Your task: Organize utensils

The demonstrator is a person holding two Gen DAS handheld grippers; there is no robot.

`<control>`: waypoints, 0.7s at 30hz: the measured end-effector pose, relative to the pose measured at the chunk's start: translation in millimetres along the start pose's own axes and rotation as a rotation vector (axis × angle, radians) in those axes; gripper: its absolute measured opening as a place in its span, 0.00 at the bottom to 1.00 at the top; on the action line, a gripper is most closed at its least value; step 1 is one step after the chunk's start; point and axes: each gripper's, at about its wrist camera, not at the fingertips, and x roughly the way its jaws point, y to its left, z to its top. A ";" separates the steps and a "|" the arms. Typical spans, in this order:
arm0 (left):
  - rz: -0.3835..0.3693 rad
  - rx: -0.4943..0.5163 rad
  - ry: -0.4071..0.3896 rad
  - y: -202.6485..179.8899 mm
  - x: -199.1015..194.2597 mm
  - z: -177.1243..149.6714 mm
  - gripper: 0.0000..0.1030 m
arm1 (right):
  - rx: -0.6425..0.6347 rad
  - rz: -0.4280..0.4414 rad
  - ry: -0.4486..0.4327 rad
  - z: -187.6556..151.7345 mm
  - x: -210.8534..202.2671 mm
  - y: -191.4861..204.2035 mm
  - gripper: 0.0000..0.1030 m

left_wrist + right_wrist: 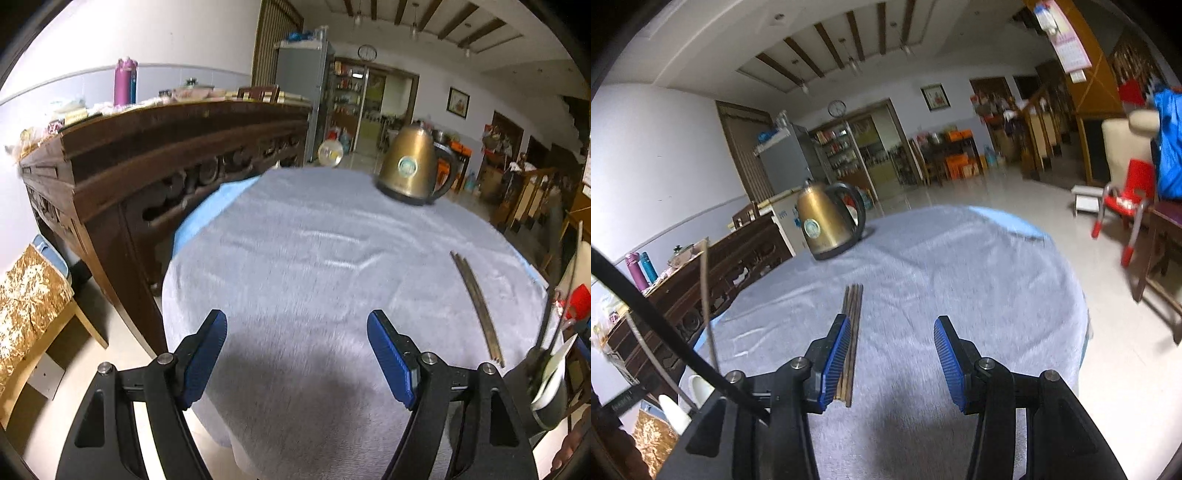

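A bundle of dark wooden chopsticks (476, 301) lies flat on the grey cloth-covered round table (314, 258), to the right of my left gripper (297, 336), which is open and empty above the cloth. In the right wrist view the chopsticks (851, 332) lie just inside the left finger of my right gripper (892, 345), which is open with nothing between its pads. A white holder with utensil handles (554, 369) sits at the table's right edge in the left wrist view; it also shows in the right wrist view (698, 387) at lower left.
A brass-coloured electric kettle (413, 170) stands at the far side of the table, also in the right wrist view (827, 221). A dark carved wooden sideboard (147, 166) runs along the left. A red chair (1123, 203) stands to the right.
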 end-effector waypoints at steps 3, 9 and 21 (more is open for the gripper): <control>0.011 0.006 0.019 2.1 8.9 -2.4 0.77 | 0.011 -0.002 0.034 -2.1 9.4 -1.9 0.49; 0.020 0.018 0.052 4.1 26.2 0.9 0.77 | 0.038 0.013 0.101 -8.0 26.1 -5.6 0.49; -0.033 0.140 0.040 -29.9 67.5 40.5 0.77 | 0.078 0.138 0.268 16.5 95.4 -6.1 0.49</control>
